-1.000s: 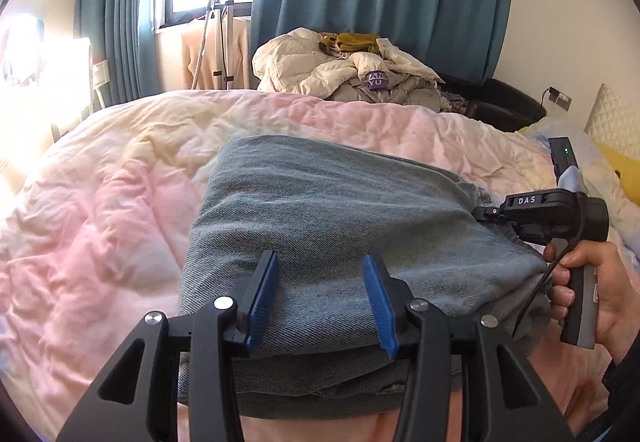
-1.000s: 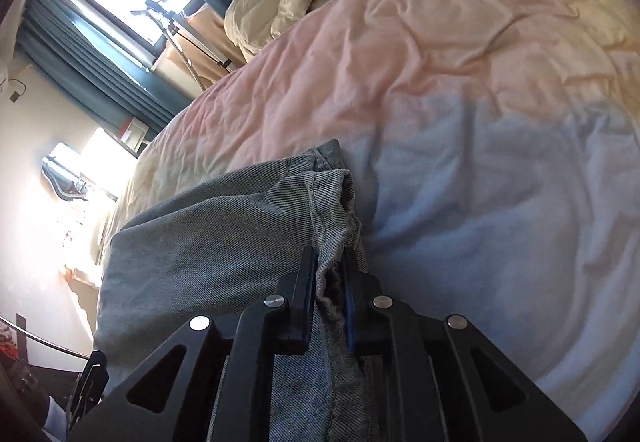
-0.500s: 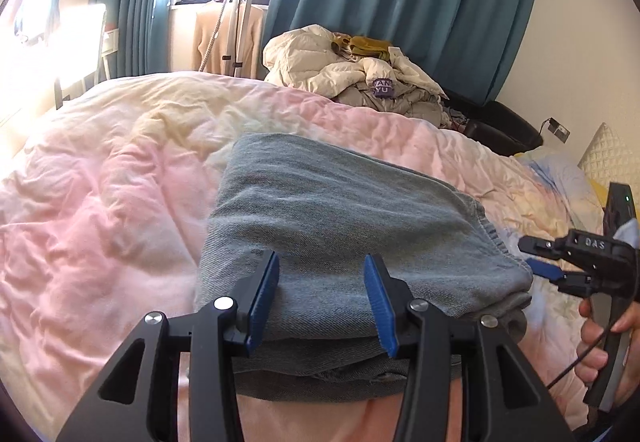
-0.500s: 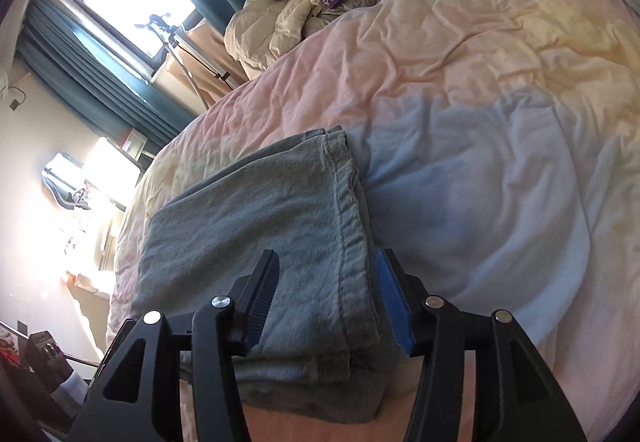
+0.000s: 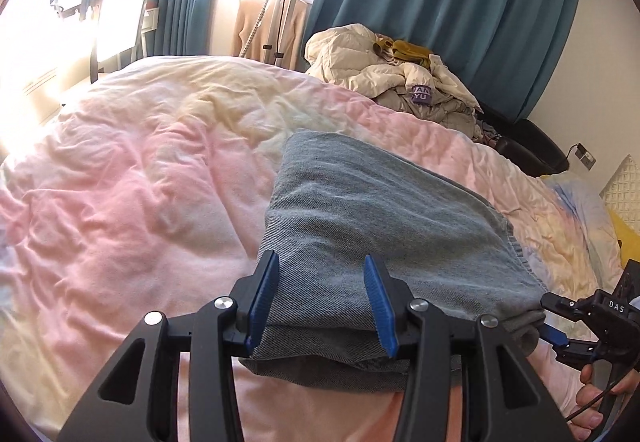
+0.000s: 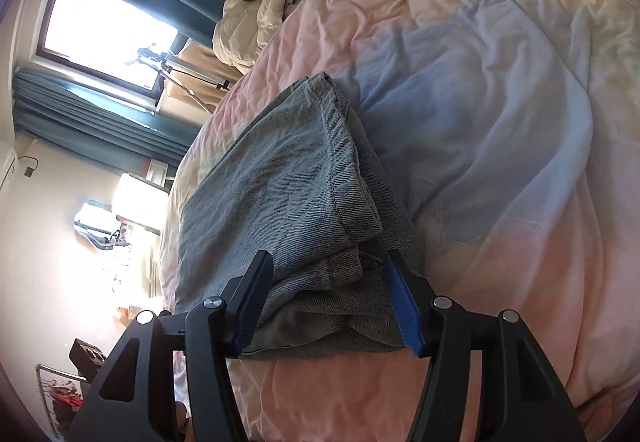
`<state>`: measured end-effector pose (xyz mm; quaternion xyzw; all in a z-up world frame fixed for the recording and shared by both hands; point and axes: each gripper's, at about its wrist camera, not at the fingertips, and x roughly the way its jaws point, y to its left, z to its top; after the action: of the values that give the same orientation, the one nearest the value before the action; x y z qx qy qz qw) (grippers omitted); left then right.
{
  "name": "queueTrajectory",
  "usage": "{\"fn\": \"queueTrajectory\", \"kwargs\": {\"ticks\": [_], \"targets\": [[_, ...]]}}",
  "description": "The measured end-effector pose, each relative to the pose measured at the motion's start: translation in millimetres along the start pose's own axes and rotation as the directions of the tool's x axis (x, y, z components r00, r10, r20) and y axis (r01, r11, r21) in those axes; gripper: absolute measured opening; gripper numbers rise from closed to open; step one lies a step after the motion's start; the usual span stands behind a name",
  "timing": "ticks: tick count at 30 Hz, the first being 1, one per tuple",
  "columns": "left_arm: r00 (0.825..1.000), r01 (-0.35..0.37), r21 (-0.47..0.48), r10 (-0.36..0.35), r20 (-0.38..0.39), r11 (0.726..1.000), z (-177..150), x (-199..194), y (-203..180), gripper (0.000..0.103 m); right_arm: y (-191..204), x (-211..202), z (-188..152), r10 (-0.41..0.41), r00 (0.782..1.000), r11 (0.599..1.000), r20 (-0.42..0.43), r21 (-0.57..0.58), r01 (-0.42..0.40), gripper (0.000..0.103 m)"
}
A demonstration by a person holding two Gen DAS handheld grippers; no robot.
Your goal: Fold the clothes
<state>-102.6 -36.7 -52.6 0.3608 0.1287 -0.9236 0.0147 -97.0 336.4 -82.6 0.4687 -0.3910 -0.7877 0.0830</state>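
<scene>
A pair of grey-blue jeans (image 5: 360, 238) lies folded into a thick stack on the pink bed cover (image 5: 120, 210). My left gripper (image 5: 322, 300) is open, its blue pads at the stack's near edge, holding nothing. My right gripper (image 6: 328, 300) is open at the stack's hem end and holds nothing; it also shows in the left wrist view (image 5: 556, 326), held by a hand just off the stack's right corner. The jeans (image 6: 280, 198) show several layers with stitched hems in the right wrist view.
A heap of cream and grey clothes (image 5: 400, 78) lies beyond the bed's far edge, before teal curtains (image 5: 440, 2). A stand (image 5: 280, 2) is by the window. A black seat (image 5: 528, 146) and yellow pillow (image 5: 628, 242) are at right.
My right gripper let go of the jeans hem, opened and pulled back off the stack's right end. My left gripper stayed open and shifted left, the view turning.
</scene>
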Motion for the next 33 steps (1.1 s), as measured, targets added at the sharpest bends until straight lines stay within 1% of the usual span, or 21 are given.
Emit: {"fn": "queueTrajectory", "kwargs": {"ticks": [2,4,6,7,8,9,10,12,13,15,18,20,22,24,25,27,28,30,33], "targets": [[1.0,-0.028,0.011,0.028,-0.006,1.0,0,4,-1,0.045,-2,8,2,-0.004,1.0,1.0,-0.009,0.013,0.004,0.057],[0.999,-0.039,0.008,0.039,-0.01,0.999,0,7,0,0.045,-3,14,4,-0.005,1.0,1.0,-0.008,0.013,0.005,0.057],[0.999,-0.042,0.001,0.042,-0.012,0.999,1,9,1,0.045,-3,17,6,0.018,1.0,1.0,0.006,0.014,-0.018,0.057],[0.999,-0.037,-0.006,0.037,-0.012,0.999,2,10,3,0.045,-1,18,6,0.03,0.999,1.0,0.013,0.006,-0.03,0.053],[1.0,-0.029,-0.016,0.029,-0.01,0.999,3,10,4,0.045,3,17,5,0.019,1.0,1.0,0.023,-0.02,-0.018,0.046],[1.0,-0.02,-0.025,0.02,-0.009,0.999,4,10,6,0.045,8,17,4,0.007,0.999,0.999,0.033,-0.047,-0.005,0.035],[1.0,-0.012,-0.031,0.012,-0.009,0.999,5,11,7,0.046,12,16,3,-0.005,0.999,0.997,0.043,-0.074,0.008,0.028],[1.0,0.01,-0.051,-0.01,-0.014,0.999,7,11,10,0.046,28,4,-2,-0.001,0.995,0.989,0.098,-0.144,0.015,0.023],[1.0,0.025,-0.063,-0.026,-0.016,0.998,8,10,12,0.048,37,-3,-4,0.005,0.992,0.984,0.126,-0.18,0.018,0.022],[0.997,0.066,-0.093,-0.068,-0.018,0.993,10,8,18,0.049,51,-19,-10,0.032,0.983,0.973,0.183,-0.23,0.011,0.022],[0.992,0.119,-0.129,-0.122,-0.016,0.984,14,6,23,0.051,54,-30,-16,0.009,0.977,0.971,0.211,-0.237,0.043,0.022],[0.989,0.144,-0.143,-0.148,-0.015,0.979,17,5,25,0.059,40,-18,-18,-0.051,0.988,0.978,0.149,-0.192,0.08,0.022],[0.987,0.156,-0.143,-0.162,-0.027,0.977,19,6,27,0.062,14,3,-20,-0.092,0.995,0.989,0.04,-0.11,0.096,0.021],[0.984,0.161,-0.149,-0.171,-0.052,0.976,18,10,29,0.066,-5,14,-20,-0.08,0.997,0.996,-0.02,-0.043,0.079,0.022],[0.982,0.163,-0.158,-0.175,-0.067,0.974,18,12,31,0.069,-5,11,-20,-0.073,0.997,0.996,-0.014,-0.049,0.072,0.022],[0.976,0.176,-0.184,-0.196,-0.097,0.967,17,17,36,0.07,0,3,-20,-0.059,0.998,0.996,0.008,-0.071,0.06,0.024],[0.97,0.188,-0.199,-0.213,-0.112,0.962,16,19,39,0.071,1,-2,-20,-0.059,0.998,0.995,0.029,-0.081,0.061,0.026],[0.961,0.202,-0.226,-0.238,-0.141,0.953,16,25,44,0.074,4,-13,-22,-0.059,0.996,0.993,0.072,-0.099,0.066,0.026],[0.949,0.195,-0.254,-0.248,-0.197,0.947,12,37,49,0.075,6,-30,-19,-0.054,0.989,0.991,0.137,-0.117,0.07,0.026]]}}
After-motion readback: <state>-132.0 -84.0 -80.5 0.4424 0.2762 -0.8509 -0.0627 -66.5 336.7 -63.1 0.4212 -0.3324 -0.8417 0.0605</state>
